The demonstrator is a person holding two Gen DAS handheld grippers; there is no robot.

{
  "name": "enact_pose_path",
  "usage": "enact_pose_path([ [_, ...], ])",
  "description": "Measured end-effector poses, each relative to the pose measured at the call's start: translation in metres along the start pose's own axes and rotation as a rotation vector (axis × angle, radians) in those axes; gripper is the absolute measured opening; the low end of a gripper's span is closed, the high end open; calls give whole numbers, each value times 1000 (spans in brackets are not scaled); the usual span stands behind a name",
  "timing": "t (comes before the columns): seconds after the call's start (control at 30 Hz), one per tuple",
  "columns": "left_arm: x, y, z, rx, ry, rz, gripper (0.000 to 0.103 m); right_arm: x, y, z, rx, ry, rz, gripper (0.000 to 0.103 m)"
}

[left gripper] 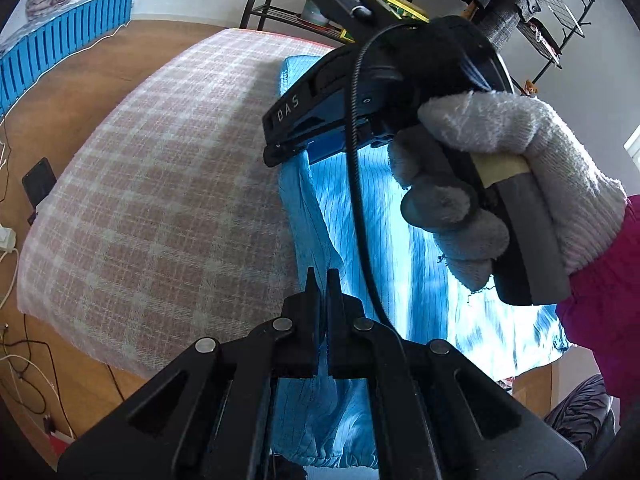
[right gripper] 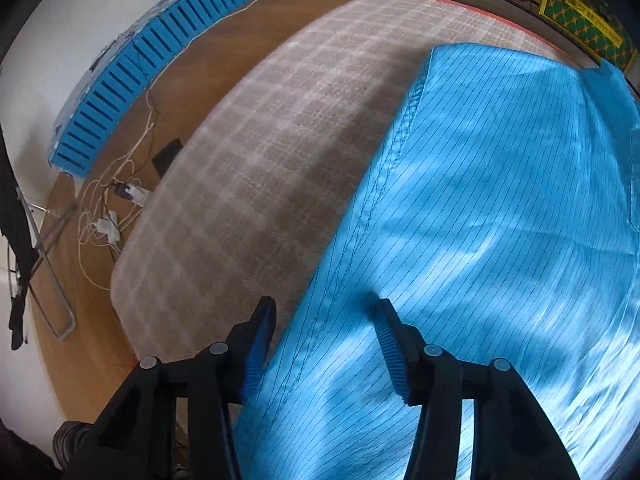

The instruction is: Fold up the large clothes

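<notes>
- Risk: right gripper [right gripper: 326,334] sits astride the left edge of the blue garment [right gripper: 500,208]; if it shuts here it may nip only the top layer, or catch the plaid blanket [right gripper: 256,168] under it, and drag the blanket w/ the fold.
- Risk: cloth is thin and slick-looking, prob. slides out of a shallow bite; an edge-only grip could slip mid-lift and leave the fold skewed.
- Risk: left gripper [left gripper: 323,280] looks to have only a small pinch of cloth; if the 2 hands pull apart, that corner may pop free.
- Risk: right gripper's cable [left gripper: 356,184] hangs over the garment and could snag or rumple it.
- Garment: spread on the blanket's right half, running near to far; left half of the blanket is bare.
- Right jaws: partly open, nothing gripped. Left finger over blanket, right finger over cloth, garment edge passing between them.
- Left jaws: fully shut, tips at the garment's left edge, near end. Cloth seems caught between them, but hard to be sure.
- Gloved hand [left gripper: 512,184] holds the right gripper above the garment's far part.
</notes>
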State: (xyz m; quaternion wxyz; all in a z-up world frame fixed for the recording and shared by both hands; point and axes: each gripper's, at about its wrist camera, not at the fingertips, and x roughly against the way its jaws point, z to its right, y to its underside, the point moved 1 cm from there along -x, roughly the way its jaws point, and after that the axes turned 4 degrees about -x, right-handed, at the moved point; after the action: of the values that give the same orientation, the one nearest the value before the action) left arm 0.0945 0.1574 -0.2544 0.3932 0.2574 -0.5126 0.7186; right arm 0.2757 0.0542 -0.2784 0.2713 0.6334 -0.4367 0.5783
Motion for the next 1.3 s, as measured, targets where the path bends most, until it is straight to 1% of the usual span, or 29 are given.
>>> enact_pose_path([
  [0.07,0,0,2,-13,-3,1,0,-2,2,1,11,12,5,10],
  [0.1,0,0,5,-23,-5,3,0,-1,3,2,15,9,12,5],
  [0.17,2,0,9,-42,-5,9,0,3,3,2,8,-19,35,0],
  [0.3,7,-2,26,-98,-15,26,0,24,5,14,-28,-103,102,0],
  [0.43,17,-5,48,-166,-12,52,0,52,15,34,-91,-218,188,0],
  [0.57,23,-4,73,-222,40,32,0,77,30,64,-171,-308,272,0],
  [0.6,24,-3,79,-235,42,29,0,82,35,73,-198,-328,295,0],
  [0.67,29,0,92,-265,66,21,0,90,45,94,-253,-367,334,0],
  [0.8,47,8,111,-314,116,20,0,108,79,134,-345,-433,421,0],
  [0.83,53,9,115,-324,122,25,0,111,88,145,-368,-449,443,0],
  [0.9,59,10,118,-333,111,34,0,111,110,168,-435,-477,480,0],
  [1.0,58,7,112,-304,92,31,0,101,142,201,-556,-511,498,0],
  [1.07,49,4,104,-253,83,7,0,87,156,213,-610,-495,476,0],
  [1.17,36,2,95,-203,81,-24,0,72,171,227,-686,-487,453,0],
  [1.23,25,4,91,-181,75,-51,0,64,173,235,-717,-482,435,0],
  [1.27,18,5,89,-167,67,-68,6,62,172,236,-716,-470,422,0],
  [1.3,12,6,86,-149,67,-81,9,60,171,235,-708,-463,415,0],
])
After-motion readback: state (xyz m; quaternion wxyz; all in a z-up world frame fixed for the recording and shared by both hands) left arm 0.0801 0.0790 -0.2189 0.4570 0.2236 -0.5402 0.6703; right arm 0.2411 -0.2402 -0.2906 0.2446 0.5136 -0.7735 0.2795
